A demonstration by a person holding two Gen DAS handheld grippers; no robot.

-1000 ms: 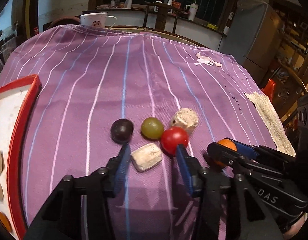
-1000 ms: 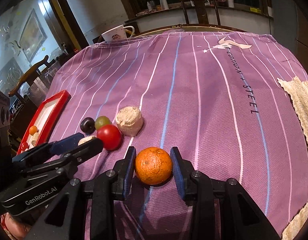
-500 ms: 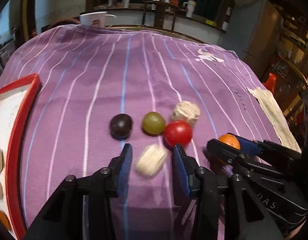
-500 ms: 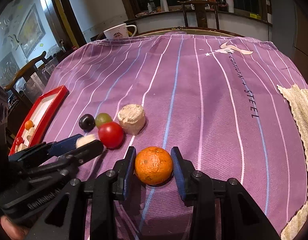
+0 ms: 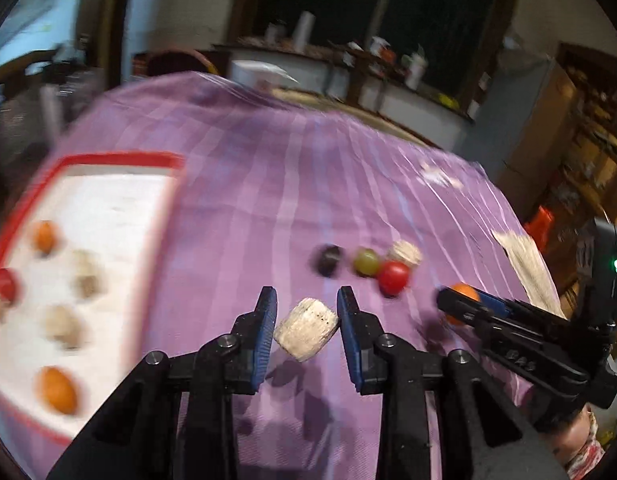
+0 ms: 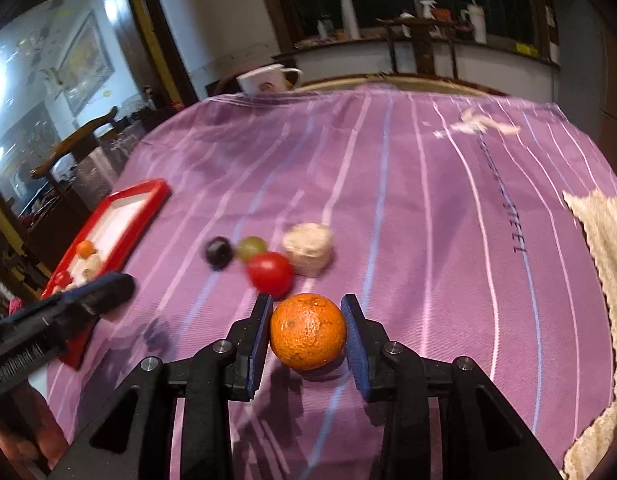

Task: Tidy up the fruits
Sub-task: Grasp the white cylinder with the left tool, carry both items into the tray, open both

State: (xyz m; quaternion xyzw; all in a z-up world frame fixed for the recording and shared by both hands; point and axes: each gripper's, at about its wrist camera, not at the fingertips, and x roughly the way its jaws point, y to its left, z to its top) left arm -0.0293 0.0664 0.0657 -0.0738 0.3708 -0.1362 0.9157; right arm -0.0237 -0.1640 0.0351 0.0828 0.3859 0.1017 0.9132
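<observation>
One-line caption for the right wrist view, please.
Right gripper shut on an orange over the striped purple cloth, with a red tomato, grapes and red-rimmed tray beyond.

I am holding a pale, speckled chunk [image 5: 306,329] tilted above the purple cloth, and a dimpled orange [image 6: 307,333] at the near edge. Just beyond, a red tomato [image 6: 269,272], green grape [image 6: 251,247], dark grape [image 6: 219,251] and beige lump [image 6: 308,247] are sitting clustered. More blurred fruits are lying in the red-rimmed tray [image 5: 120,159] at left.
</observation>
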